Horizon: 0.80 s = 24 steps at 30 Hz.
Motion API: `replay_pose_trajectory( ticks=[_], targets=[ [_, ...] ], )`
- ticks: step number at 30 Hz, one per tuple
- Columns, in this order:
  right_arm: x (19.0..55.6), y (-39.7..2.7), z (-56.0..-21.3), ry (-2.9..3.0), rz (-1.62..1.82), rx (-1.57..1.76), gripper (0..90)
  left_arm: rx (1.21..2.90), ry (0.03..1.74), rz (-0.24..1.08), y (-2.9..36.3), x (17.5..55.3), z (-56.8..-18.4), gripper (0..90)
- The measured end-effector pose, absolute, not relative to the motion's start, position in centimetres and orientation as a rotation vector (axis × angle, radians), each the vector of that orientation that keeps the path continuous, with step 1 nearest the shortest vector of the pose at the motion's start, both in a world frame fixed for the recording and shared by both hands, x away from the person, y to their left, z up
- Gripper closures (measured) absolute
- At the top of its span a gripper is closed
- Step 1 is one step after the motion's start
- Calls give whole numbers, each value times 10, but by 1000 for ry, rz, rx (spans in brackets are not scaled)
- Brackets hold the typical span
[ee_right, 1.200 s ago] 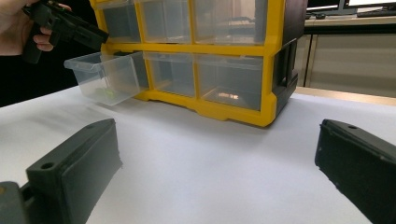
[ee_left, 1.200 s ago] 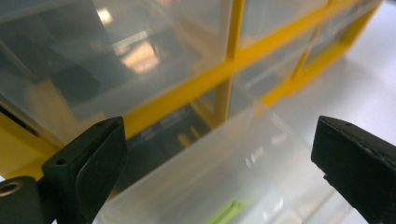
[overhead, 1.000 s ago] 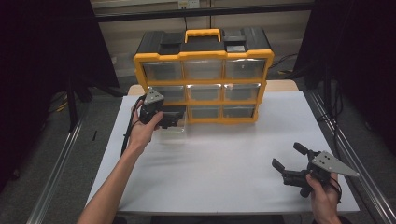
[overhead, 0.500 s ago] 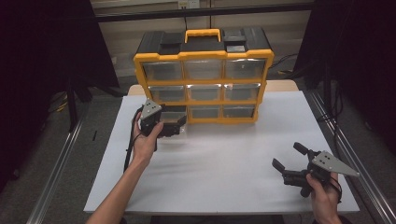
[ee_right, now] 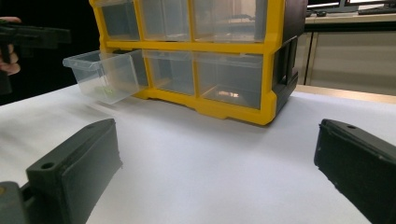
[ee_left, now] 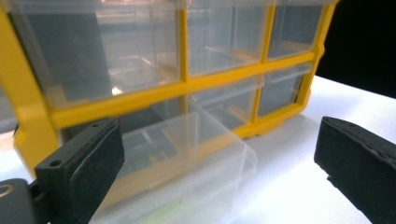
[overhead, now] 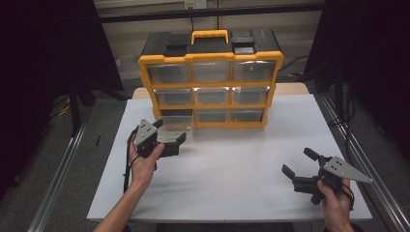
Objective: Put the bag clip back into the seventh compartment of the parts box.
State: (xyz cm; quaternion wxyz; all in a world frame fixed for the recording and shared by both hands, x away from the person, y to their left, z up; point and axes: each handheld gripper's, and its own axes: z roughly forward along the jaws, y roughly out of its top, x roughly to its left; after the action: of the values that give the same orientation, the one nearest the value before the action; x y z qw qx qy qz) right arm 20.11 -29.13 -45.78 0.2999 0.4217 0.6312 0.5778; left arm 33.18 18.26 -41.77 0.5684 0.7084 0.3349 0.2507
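White tabletop [overhead: 232,169] carried a yellow-framed organiser cabinet [overhead: 211,79] w/ nine clear drawers, set toward the far edge, dark surroundings on both sides. Bottom-left drawer [overhead: 175,126] stood pulled part-way out of its slot, front end sagging toward the table; a small green item lay inside, too blurred to identify. Left gripper [overhead: 169,137] had drawn back toward the person over the last second, from close against the cabinet front to a position just in front of the drawer, jaws wide apart and holding nothing; in the left gripper view the drawer sat between and beyond the jaws, apparently untouched. Right gripper [overhead: 302,169] stayed low at the near right, well apart from the cabinet, jaws likewise wide, empty. Judgement: drawer-opening step looked complete; contents were now reachable, prob. the next target.
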Motion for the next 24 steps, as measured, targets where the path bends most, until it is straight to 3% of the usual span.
replay_pose_trajectory(
  ticks=[9, 24],
  targets=[
    [202, -292, -458, 1681, 1523, 1110, 0, 1624, 817, 559, 211, 313, -424, 18],
    [201, -292, -458, 1676, 1523, 1121, 0, 1622, 872, 629, 232, 273, -435, 37]
  ],
)
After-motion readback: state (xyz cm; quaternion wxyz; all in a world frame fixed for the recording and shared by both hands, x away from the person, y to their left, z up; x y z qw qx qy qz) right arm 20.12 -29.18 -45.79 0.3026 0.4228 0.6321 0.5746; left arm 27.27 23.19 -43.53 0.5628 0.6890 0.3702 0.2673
